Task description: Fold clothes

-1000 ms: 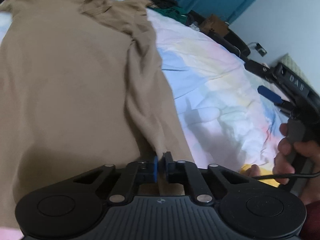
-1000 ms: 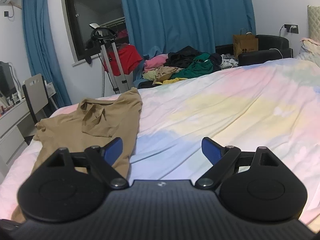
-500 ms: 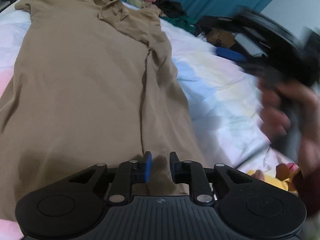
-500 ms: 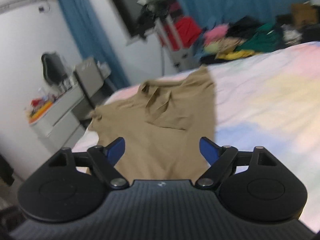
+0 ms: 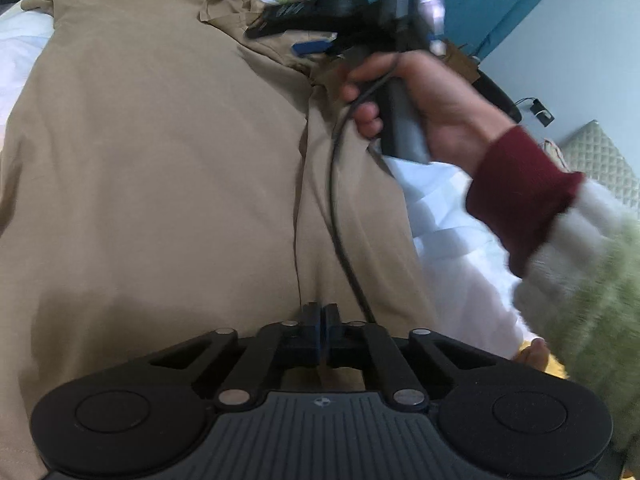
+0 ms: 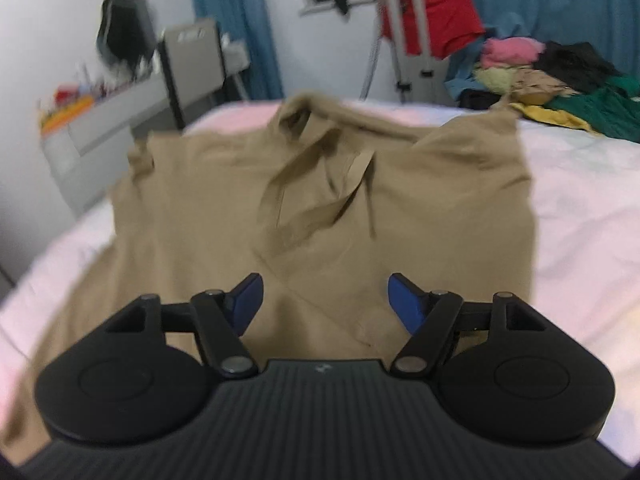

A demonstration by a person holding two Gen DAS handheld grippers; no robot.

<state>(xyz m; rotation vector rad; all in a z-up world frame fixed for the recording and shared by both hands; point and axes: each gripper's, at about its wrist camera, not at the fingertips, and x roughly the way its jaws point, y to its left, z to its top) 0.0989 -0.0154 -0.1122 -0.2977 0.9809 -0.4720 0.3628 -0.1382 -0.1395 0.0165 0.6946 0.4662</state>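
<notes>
A tan shirt (image 5: 160,168) lies spread on the bed, collar at the far end, its right side folded inward in a long strip. My left gripper (image 5: 320,320) is shut at the near hem of that strip; whether cloth is pinched between the pads is hidden. My right gripper (image 6: 322,300) is open and empty, hovering over the shirt (image 6: 320,208) below the collar. It also shows in the left wrist view (image 5: 312,46), held by a hand over the shirt's upper right part.
The bed has a pastel sheet (image 5: 452,240). A pile of coloured clothes (image 6: 560,84) lies beyond the bed by the blue curtain. A metal stand with a red garment (image 6: 432,28) and a grey desk and chair (image 6: 132,96) stand past the far edge.
My right gripper has swung left from over the bare sheet to over the shirt's upper part. My left gripper opened slightly half a second ago and is shut again at the hem.
</notes>
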